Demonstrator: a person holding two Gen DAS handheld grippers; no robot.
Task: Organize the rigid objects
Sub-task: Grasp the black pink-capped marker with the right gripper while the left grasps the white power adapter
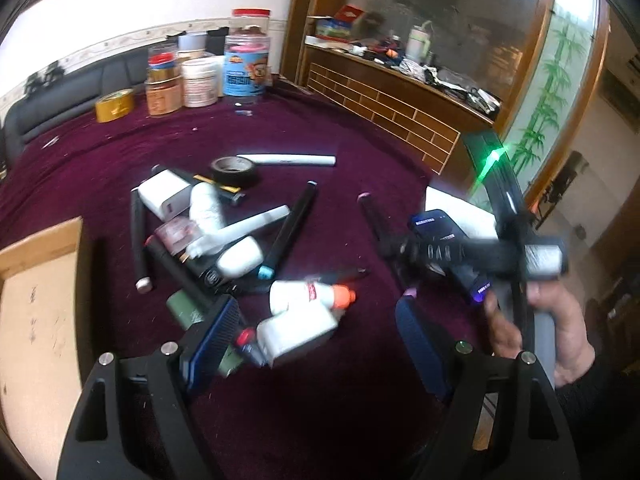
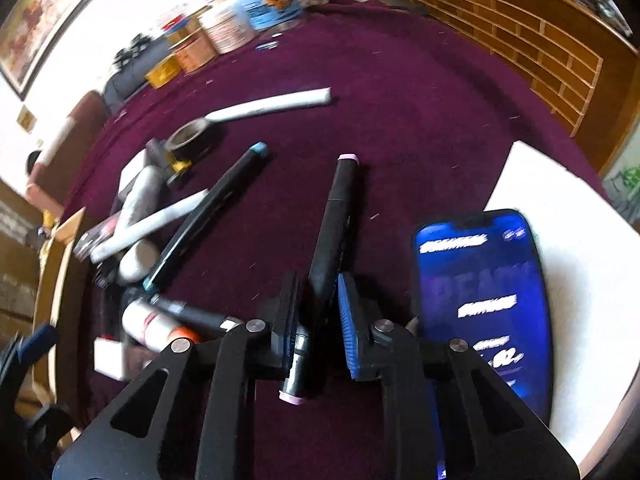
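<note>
Grip looks a bit sketchy on the right hand-held gripper (image 2: 318,312): its jaws are pinched in on the black marker with pink caps (image 2: 335,216), and they catch it near the close end, so most of the barrel sticks out ahead over the purple cloth of the tabletop (image 2: 400,100). Lift it like that and my guess is the long end droops or swivels between the pads, maybe slipping out altogether.

Just beside the marker's right side sits a phone (image 2: 480,280) with its screen lit, lying on a white sheet (image 2: 568,216) by the right edge. A swinging marker tip could knock it.

The left hand-held gripper (image 1: 320,332) is wide open, gripping nothing, hanging over the messy pile in the middle: a white bottle with an orange cap (image 1: 308,296), a white box (image 1: 296,332) just under it, a teal-capped marker (image 1: 288,232) and more. Closing there probably pinches two things at once or shoves the pile toward the wooden tray (image 1: 40,280) at the left edge.
</note>
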